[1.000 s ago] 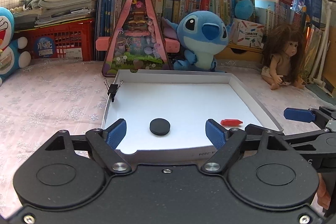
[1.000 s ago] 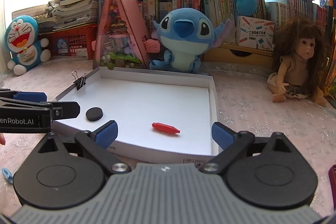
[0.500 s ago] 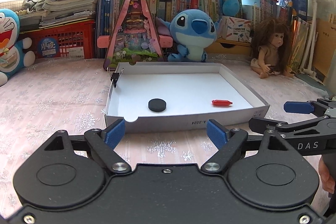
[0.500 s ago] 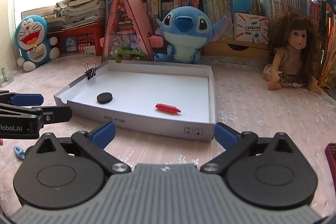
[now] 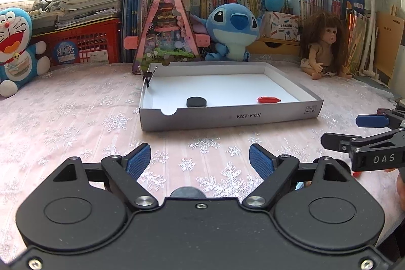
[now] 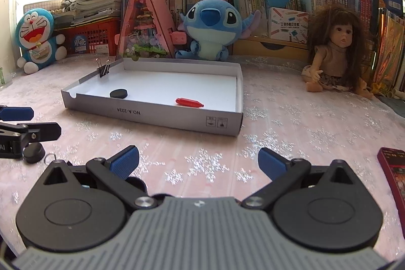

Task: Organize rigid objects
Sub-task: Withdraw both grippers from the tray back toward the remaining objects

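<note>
Hovering with my left gripper point(image 5: 200, 158) and right gripper point(image 6: 198, 161) spread empty, I risk nudging the white cardboard tray point(image 6: 152, 115) holding the black round disc point(image 6: 118, 93) and red plastic cap point(image 6: 189, 102).

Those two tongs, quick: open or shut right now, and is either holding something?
Left tongs: open, nothing between the blue pads, only tablecloth.
Right tongs: open, holding nothing.
</note>
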{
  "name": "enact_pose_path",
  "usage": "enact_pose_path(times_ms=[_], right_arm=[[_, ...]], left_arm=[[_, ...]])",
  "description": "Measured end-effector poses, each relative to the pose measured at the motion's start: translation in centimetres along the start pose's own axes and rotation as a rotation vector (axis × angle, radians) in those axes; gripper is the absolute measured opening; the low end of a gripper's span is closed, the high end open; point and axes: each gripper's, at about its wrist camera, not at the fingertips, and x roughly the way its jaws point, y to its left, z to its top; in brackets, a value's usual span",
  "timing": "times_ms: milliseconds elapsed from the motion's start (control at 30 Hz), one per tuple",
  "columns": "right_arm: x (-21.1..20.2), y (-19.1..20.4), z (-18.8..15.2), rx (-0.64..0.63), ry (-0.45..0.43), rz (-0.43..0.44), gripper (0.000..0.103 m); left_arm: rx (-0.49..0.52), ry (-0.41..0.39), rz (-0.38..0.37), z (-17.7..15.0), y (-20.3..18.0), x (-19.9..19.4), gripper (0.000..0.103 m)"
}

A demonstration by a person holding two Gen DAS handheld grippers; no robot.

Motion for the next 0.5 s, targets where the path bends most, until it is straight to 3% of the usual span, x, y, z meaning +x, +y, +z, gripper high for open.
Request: enact_pose_path(times_ms=[500], right_arm=[[-2.3,-1.2,-2.3,-0.022,-0.008,-0.034,0.103]], left_arm=[[0.0,-0.016,0.014,-2.6,1.2,-2.5,0.084]])
